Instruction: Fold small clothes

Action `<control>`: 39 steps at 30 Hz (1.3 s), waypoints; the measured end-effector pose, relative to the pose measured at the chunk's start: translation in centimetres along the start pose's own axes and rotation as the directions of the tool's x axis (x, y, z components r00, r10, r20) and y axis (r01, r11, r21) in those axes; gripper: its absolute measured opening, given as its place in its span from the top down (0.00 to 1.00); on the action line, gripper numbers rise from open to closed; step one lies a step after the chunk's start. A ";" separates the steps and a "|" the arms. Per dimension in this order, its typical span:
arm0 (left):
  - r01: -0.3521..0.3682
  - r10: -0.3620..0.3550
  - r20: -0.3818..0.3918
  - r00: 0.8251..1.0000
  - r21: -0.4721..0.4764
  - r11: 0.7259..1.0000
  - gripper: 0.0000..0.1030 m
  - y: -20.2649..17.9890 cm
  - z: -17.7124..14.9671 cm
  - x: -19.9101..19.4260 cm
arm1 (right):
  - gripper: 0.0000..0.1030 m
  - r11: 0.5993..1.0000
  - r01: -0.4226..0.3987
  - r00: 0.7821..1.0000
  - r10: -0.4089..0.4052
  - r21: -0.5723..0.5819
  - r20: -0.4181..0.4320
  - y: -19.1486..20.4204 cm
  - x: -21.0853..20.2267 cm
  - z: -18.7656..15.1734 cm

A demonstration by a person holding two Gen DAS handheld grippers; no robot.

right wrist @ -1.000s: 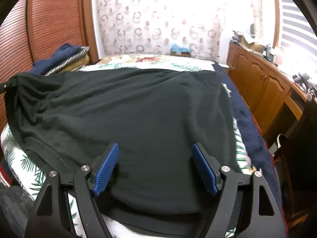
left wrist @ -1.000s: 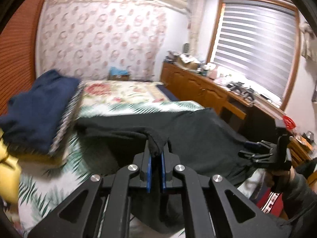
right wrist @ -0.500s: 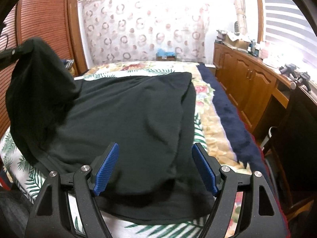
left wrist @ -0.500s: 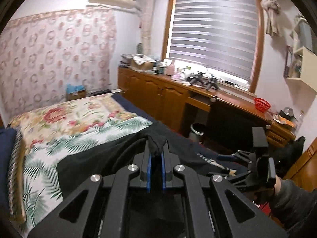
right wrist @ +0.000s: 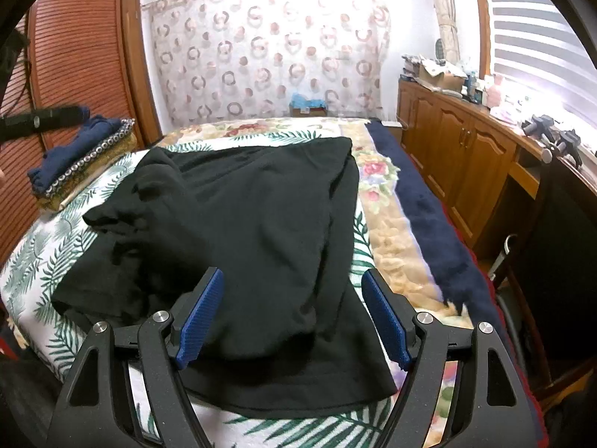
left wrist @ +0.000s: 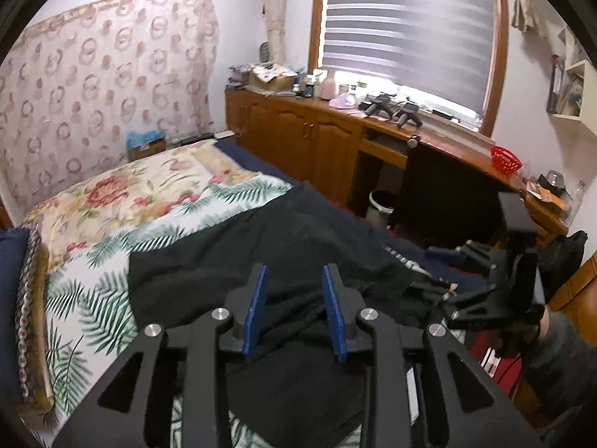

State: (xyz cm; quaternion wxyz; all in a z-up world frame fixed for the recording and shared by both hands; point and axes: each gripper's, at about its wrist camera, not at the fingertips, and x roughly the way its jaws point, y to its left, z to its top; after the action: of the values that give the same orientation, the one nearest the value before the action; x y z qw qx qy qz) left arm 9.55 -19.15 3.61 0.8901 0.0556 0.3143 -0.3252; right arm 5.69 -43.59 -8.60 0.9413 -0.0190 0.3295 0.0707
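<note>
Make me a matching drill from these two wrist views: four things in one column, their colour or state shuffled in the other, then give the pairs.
Things
1. garment
2. left claw
3. basket on the counter
4. folded blanket on the stack by the wardrobe

Colour or state
A. navy blue
B. open, holding nothing
C. black, lying on the bed
D. red

Pairs: 1-C, 2-B, 3-D, 4-A
</note>
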 end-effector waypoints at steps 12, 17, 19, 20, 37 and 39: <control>-0.128 0.123 -0.041 0.992 -0.122 0.984 0.72 6.3 -6.6 -2.3 | 0.24 0.994 -0.053 0.998 0.054 -0.093 0.012 3.8 1.2 2.7; -0.173 0.162 -0.072 0.984 -0.191 0.966 0.72 8.8 -9.4 -3.1 | 0.24 0.982 -0.093 0.995 0.096 -0.162 0.010 6.6 2.4 4.4; -0.191 0.178 -0.077 0.981 -0.207 0.960 0.72 9.6 -10.1 -3.4 | 0.24 0.976 -0.110 0.994 0.113 -0.189 0.006 7.9 3.0 4.9; -0.197 0.184 -0.079 0.980 -0.215 0.957 0.72 10.0 -10.3 -3.6 | 0.24 0.973 -0.117 0.993 0.120 -0.200 0.003 8.5 3.3 5.1; -0.264 0.254 -0.073 0.964 -0.292 0.919 0.72 14.3 -13.0 -6.5 | 0.24 0.893 -0.268 0.963 0.238 -0.361 -0.126 18.1 8.7 7.3; -0.267 0.258 -0.073 0.964 -0.300 0.916 0.72 14.6 -13.3 -6.7 | 0.24 0.881 -0.295 0.955 0.257 -0.370 -0.149 19.0 9.2 7.4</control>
State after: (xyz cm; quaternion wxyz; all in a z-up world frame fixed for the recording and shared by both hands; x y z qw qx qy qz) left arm 7.61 -0.03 -4.49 0.9184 -0.0368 0.3648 -0.1490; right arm 14.61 -23.09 -8.40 0.8823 -0.1610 0.3528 0.2668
